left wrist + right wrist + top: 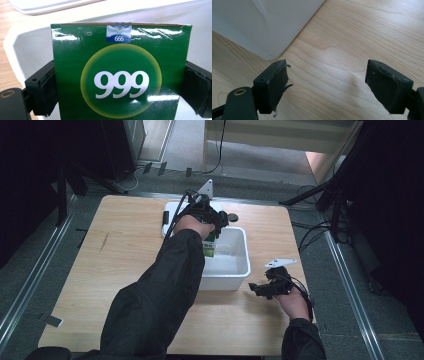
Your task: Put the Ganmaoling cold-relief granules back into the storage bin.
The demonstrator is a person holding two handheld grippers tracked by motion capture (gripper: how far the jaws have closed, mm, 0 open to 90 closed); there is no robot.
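Your left arm reaches up-frame; left gripper (212, 227) clamps green carton (120, 75) over white bin (235, 270). Right gripper (327, 85) gapes wide, empty, above wooden table (362, 37), lower right.

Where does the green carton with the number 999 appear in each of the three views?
High view: green carton at centre, under the left claw, at the white plastic bin.
Left gripper view: carton at centre, clamped.
Right gripper view: not in it.
Shared landmark: the white bin.

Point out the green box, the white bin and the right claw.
green box (121, 82): left gripper view, its printed front.
white bin (246, 251): high view, its right rim.
right claw (325, 86): right gripper view, midway between fingertips.
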